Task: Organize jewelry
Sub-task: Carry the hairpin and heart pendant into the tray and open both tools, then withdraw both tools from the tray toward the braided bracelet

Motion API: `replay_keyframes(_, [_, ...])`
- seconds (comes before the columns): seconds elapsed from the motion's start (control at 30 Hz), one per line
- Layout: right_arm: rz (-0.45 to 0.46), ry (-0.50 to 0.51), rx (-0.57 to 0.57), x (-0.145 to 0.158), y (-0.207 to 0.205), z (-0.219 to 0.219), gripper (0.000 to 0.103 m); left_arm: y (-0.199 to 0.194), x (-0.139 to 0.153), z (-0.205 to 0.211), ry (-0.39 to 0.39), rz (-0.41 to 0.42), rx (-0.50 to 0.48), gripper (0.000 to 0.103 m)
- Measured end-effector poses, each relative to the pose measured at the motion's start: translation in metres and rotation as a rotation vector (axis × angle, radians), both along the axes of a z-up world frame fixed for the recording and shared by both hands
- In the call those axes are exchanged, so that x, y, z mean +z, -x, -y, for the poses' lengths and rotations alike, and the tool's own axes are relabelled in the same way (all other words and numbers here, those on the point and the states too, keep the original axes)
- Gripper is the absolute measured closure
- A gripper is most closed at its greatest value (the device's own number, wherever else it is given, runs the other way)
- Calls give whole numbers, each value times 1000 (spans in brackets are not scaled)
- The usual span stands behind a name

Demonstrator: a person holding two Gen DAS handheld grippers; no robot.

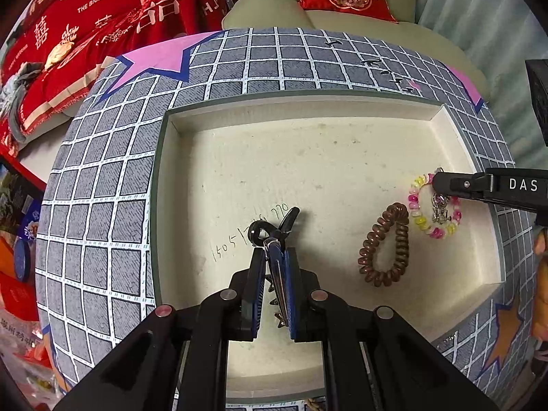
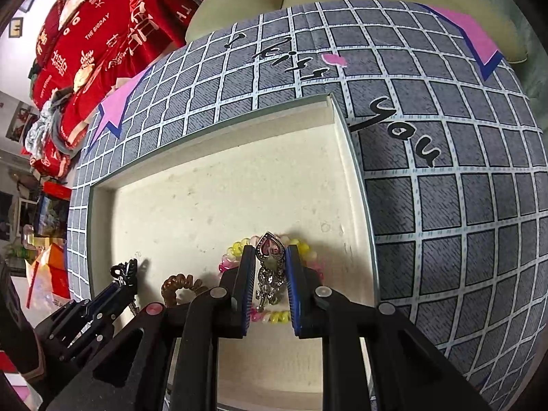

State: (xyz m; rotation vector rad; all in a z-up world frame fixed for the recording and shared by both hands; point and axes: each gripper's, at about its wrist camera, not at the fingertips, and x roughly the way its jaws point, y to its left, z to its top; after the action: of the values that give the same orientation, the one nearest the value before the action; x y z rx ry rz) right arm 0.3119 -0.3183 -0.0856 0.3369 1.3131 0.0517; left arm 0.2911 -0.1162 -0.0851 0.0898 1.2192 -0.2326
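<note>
A shallow cream tray (image 1: 164,171) lies on a grey checked cloth. My left gripper (image 1: 275,251) is shut on a black claw hair clip (image 1: 274,233), whose tip hangs just over the tray floor near some handwritten numbers. To the right, a brown spiral hair tie (image 1: 385,245) and a pink-and-yellow bead bracelet (image 1: 433,205) lie in the tray. My right gripper (image 2: 270,249) is shut on a silver earring with a red heart stone (image 2: 270,248); its chain dangles above the bracelet (image 2: 236,250). The left gripper (image 2: 125,282) shows at lower left beside the hair tie (image 2: 181,284).
The grey checked cloth (image 2: 445,188) with pink stars and black lettering surrounds the tray (image 2: 356,157). Red cushions (image 1: 85,17) and a pale sofa (image 1: 274,7) lie beyond it. Boxes and bags (image 1: 20,239) crowd the left. A hand (image 1: 541,274) shows at the right edge.
</note>
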Motion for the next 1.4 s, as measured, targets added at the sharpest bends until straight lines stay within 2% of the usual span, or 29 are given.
replay_keyframes(0.2, [-19, -1, 5, -5, -2, -1, 81, 1, 1, 4, -32, 3, -11, 83])
replay_keyframes(0.27, [-20, -8, 2, -5, -2, -2, 68, 1, 1, 4, -31, 0, -8, 83])
replay_keyframes(0.3, [-13, -19, -1, -4, -1, -1, 54, 1, 1, 4, -30, -2, -5, 83])
replay_keyframes(0.33, [-10, -24, -2, -2, -1, -1, 47, 2, 2, 3, -29, -4, -3, 83])
replay_keyframes(0.53, [20, -62, -30, 11, 2, 2, 43, 4, 11, 1, -23, 13, 3, 81])
replay_keyframes(0.57, [27, -70, -36, 14, 3, 3, 42, 4, 13, 0, -19, 15, 6, 57])
replay_keyframes(0.6, [36, -78, -42, 18, 4, 4, 40, 4, 16, -1, -12, 22, 13, 13])
replay_keyframes(0.63, [42, -81, -43, 21, 5, 4, 39, 6, 19, -3, -12, 39, 26, 0])
replay_keyframes(0.7, [57, -91, -48, 29, 8, 5, 37, 8, 29, -7, -6, 86, 48, 0])
replay_keyframes(0.87, [90, -105, -58, 44, 16, 5, 29, 8, 37, -13, 3, 85, 59, 0])
replay_keyframes(0.9, [97, -111, -65, 48, 19, 6, 17, 9, 39, -14, 3, 89, 59, 0])
replay_keyframes(1.0, [127, -133, -85, 57, 27, 8, 15, 17, 45, -16, 7, 91, 44, 0])
replay_keyframes(1.03, [133, -138, -89, 60, 31, 8, 7, 22, 48, -18, 4, 95, 38, 0])
replay_keyframes(1.1, [153, -134, -94, 67, 39, 8, 0, 29, 54, -20, 2, 100, 32, 0])
replay_keyframes(1.3, [160, -145, -98, 82, 68, 10, 0, 61, 65, -31, -23, 124, 40, 0])
replay_keyframes(1.4, [152, -141, -94, 86, 87, 8, 0, 79, 65, -39, -16, 107, 38, 0])
